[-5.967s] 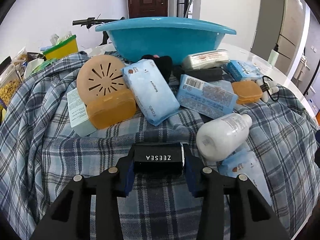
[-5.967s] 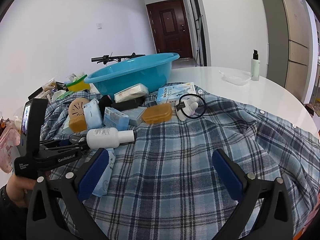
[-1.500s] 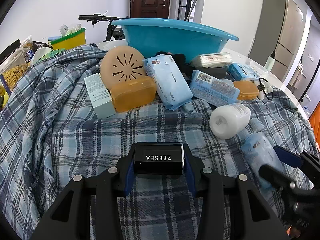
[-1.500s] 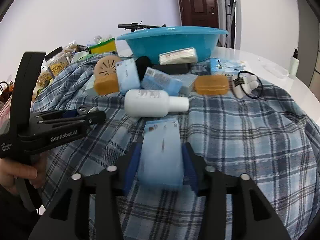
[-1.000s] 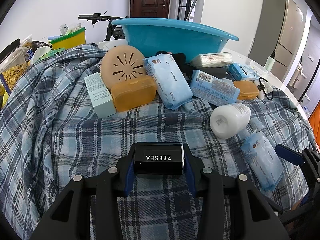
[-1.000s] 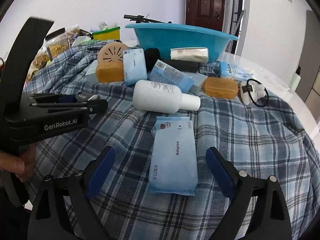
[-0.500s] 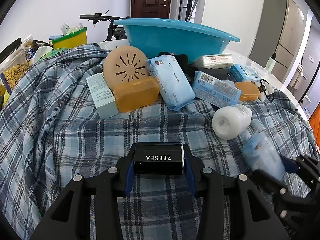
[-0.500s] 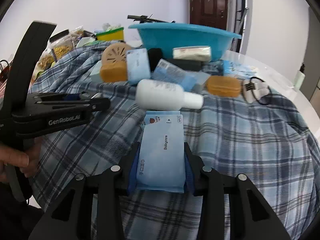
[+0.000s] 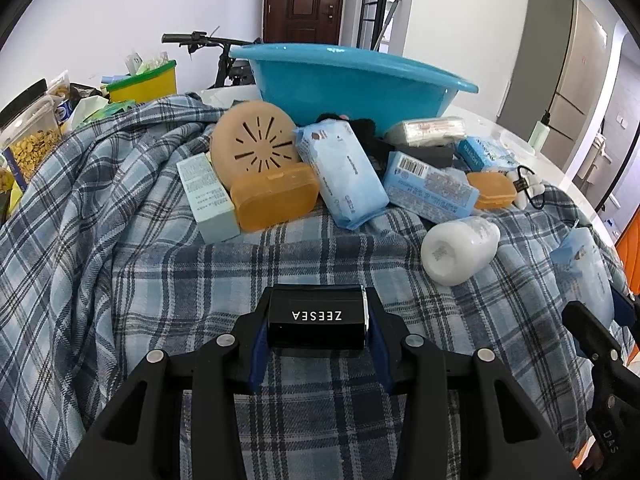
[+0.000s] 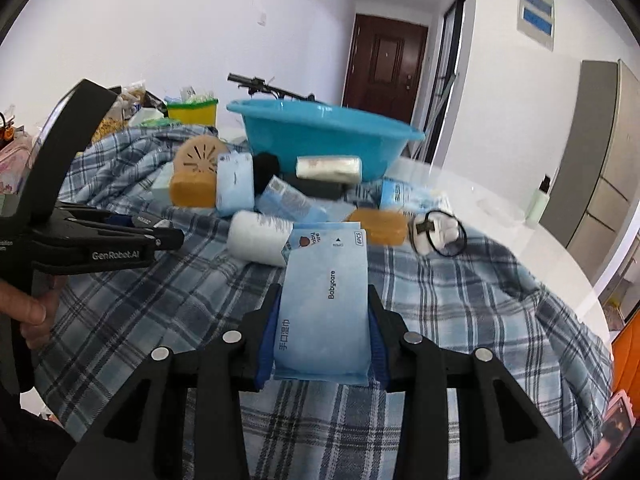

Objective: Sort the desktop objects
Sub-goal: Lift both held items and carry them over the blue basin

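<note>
- The left gripper (image 9: 318,334) is clamped on a small black box (image 9: 317,322) with white lettering, one blue pad against each short side; it sits low over the plaid cloth (image 9: 120,280).
- The right gripper (image 10: 323,332) is closed tight on a pale blue wipes pack (image 10: 326,304), squeezing its lower half, the pack's top end sticking out ahead of the fingers and clear of the cloth.
- In the right view the left gripper shows side-on at the left edge, with a hand (image 10: 30,304) wrapped round its handle.
- Beyond both, left to right in the left view: a mint carton (image 9: 208,200), a tan round vented lid (image 9: 254,146) leaning behind an orange case (image 9: 276,200), a second blue wipes pack (image 9: 342,176), a blue barcoded pack (image 9: 430,190), a smaller orange case (image 9: 491,190), and a white item with a black loop (image 9: 528,192).
- A white bottle (image 9: 460,250) lies on its side just ahead of the held wipes.
- A teal basin (image 9: 348,80) stands behind the heap, open side up.
- The cloth between the grippers and the heap is bare; to the right it drops over the white table's (image 10: 500,200) rounded edge.
</note>
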Available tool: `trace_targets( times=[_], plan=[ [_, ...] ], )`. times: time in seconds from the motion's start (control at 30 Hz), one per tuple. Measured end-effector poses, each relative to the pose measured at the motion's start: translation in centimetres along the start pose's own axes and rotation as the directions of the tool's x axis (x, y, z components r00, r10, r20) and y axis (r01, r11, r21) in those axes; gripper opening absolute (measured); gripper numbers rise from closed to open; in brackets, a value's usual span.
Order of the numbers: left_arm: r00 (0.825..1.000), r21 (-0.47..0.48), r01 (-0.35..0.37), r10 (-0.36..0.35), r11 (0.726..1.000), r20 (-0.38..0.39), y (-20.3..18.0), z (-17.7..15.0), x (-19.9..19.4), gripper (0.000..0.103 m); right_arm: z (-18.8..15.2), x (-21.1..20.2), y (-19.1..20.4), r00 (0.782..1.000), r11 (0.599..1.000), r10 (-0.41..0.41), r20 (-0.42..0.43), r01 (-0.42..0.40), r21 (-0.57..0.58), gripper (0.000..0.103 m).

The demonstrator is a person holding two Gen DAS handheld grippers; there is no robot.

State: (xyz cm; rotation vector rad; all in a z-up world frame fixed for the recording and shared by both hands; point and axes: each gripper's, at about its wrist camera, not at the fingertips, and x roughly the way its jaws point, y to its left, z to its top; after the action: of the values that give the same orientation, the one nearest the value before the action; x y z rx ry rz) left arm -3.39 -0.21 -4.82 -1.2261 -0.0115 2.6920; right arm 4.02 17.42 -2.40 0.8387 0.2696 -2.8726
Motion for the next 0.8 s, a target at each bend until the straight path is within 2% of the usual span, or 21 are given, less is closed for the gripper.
trace_targets(
  times=[0.27,0.4,0.53,0.67,0.8],
  plan=[
    [0.994,-0.012,0.008,-0.007,1.0,0.107,0.0,0.5,-2.2,0.044,0.8,-1.0,-1.3,0.996,0.998,-0.017,0.092,0.011,0.066,0.037],
    [0.977,0.009,-0.007,0.005,1.0,0.215,-0.8,1.3,-4.4,0.044,1.8,-2.3,-2.1,0.983,0.996,-0.051,0.174,0.037,0.083,0.037],
    [0.934,0.033,-0.009,-0.004,0.999,0.356,-1.7,2.2,-7.1,0.044,3.1,-3.6,-2.8,0.966,0.995,-0.072,0.249,0.053,0.085,0.037],
    [0.875,0.038,-0.009,-0.01,0.999,0.485,-2.2,3.1,-10.3,0.044,4.8,-4.8,-3.2,0.945,0.993,-0.095,0.312,0.068,0.095,0.037],
    [0.82,0.037,-0.013,-0.011,0.999,0.573,-2.4,4.0,-13.4,0.044,6.6,-6.2,-3.4,0.922,0.992,-0.108,0.372,0.074,0.104,0.037]
  ],
)
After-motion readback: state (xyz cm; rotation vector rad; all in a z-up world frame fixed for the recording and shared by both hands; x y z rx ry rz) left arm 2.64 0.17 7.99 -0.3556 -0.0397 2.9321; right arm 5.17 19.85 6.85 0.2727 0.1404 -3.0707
